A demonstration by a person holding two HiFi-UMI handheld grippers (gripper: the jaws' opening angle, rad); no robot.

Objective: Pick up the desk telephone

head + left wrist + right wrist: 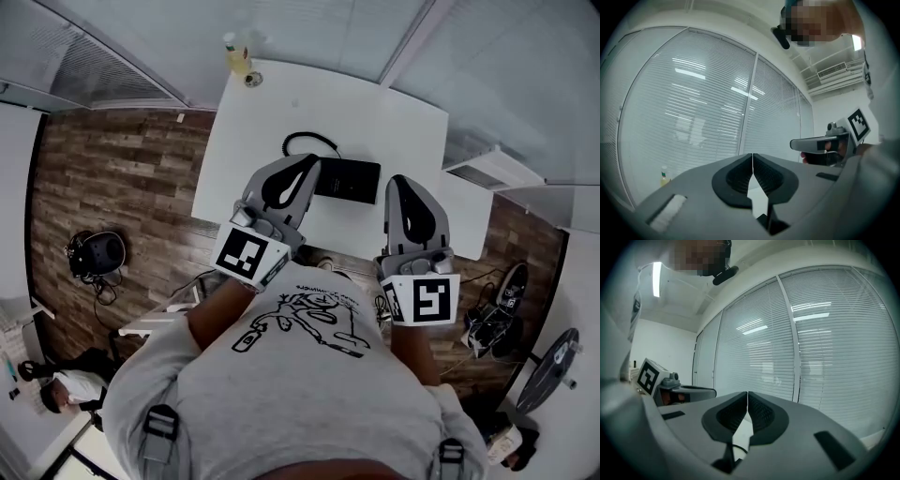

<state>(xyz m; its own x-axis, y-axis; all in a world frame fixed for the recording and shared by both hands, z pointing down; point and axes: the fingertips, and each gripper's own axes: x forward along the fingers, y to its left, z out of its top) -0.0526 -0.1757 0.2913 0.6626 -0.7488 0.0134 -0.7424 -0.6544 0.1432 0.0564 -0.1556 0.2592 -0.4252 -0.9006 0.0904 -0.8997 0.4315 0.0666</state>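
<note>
The black desk telephone lies on the white table, its coiled cord looping off to the left. In the head view my left gripper is held level over the table's near edge, its tip at the phone's left end, jaws shut with nothing in them. My right gripper hangs just right of the phone, also shut and empty. The left gripper view shows the left gripper's jaws pressed together in front of window blinds. In the right gripper view the right gripper's jaws meet the same way.
A small yellow bottle stands at the table's far edge, also in the left gripper view as the bottle. Window blinds run behind the table. Black gear lies on the wooden floor at left; a fan stands at lower right.
</note>
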